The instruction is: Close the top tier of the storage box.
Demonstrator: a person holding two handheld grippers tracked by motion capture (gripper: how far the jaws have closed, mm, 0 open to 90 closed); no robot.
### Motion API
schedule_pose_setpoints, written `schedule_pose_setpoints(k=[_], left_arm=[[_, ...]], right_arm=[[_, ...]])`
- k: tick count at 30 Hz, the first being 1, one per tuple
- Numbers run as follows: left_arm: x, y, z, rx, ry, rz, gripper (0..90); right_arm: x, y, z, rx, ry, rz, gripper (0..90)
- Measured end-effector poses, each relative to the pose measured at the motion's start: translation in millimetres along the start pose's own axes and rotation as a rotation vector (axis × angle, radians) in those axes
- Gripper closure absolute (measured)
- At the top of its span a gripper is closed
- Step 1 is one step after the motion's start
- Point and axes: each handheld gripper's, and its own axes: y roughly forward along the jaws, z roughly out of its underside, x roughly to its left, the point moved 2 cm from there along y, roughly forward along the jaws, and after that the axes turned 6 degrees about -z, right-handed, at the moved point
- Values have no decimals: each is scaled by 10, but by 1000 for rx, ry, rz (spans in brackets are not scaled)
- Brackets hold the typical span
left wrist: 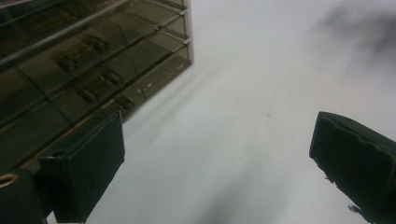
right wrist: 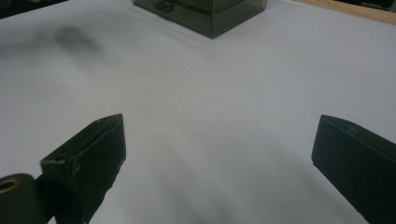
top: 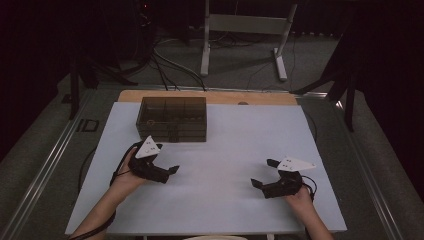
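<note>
High view: nearest me, the right gripper (top: 261, 173) and left gripper (top: 169, 162) rest low on the white bench (top: 225, 150), jaws spread wide, holding nothing. Just beyond the left one stands the smoky transparent plastic compartment box (top: 172, 119), toward the far edge.

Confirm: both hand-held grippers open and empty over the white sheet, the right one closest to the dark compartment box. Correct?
Not quite. The left hand-held gripper is the one closest to the dark compartment box, just in front of it in the high view; the right hand-held gripper sits farther off toward the sheet's right side. The rest holds: both are open and empty over the white sheet.
</note>
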Motion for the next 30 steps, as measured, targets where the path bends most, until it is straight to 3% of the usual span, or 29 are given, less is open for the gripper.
schedule_pose_setpoints(k=[30], left_arm=[[31,-219,604,53,-100,-26,50]], right_arm=[[0,-19,0,-3,-4,-3,30]])
